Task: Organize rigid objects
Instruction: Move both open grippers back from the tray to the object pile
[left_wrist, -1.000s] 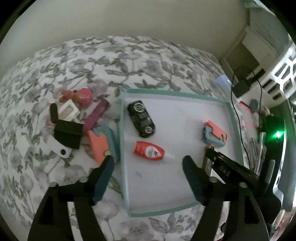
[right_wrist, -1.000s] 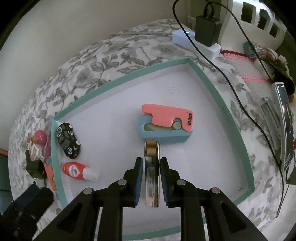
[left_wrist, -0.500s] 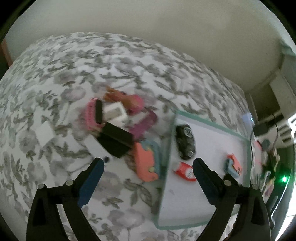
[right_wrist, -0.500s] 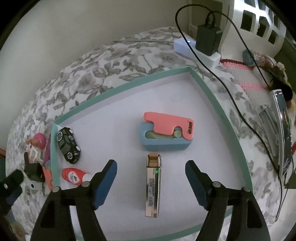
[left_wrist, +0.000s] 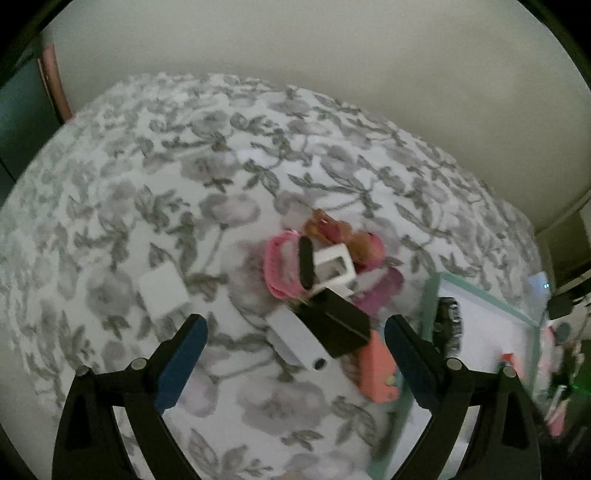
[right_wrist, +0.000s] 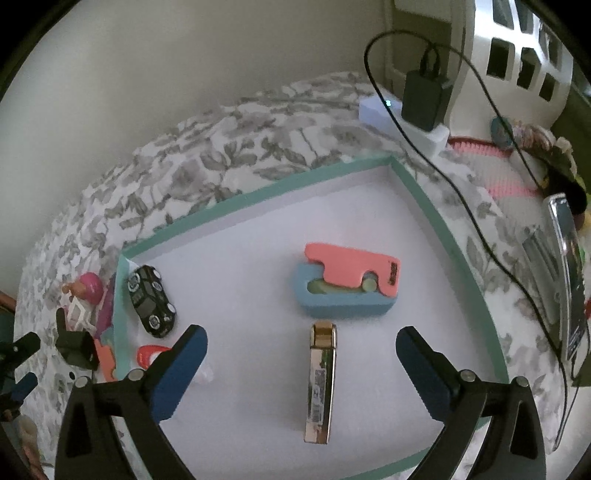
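Item, sorting: right gripper (right_wrist: 301, 363) spread wide, empty, above gold lighter (right_wrist: 320, 384) lying in teal tray (right_wrist: 424, 195); left gripper (left_wrist: 293, 354) likewise spread over bed's toy pile, black block (left_wrist: 338, 326) nearest—straddle squarely, close gently.

The right hand-held gripper (right_wrist: 301, 363) is seen spread wide at the bottom of the frame, above a tray (right_wrist: 258, 194). A lighter (right_wrist: 320, 382) lies between the fingers, untouched. A cutter (right_wrist: 347, 284) sits centre, a car (right_wrist: 150, 301) at left.
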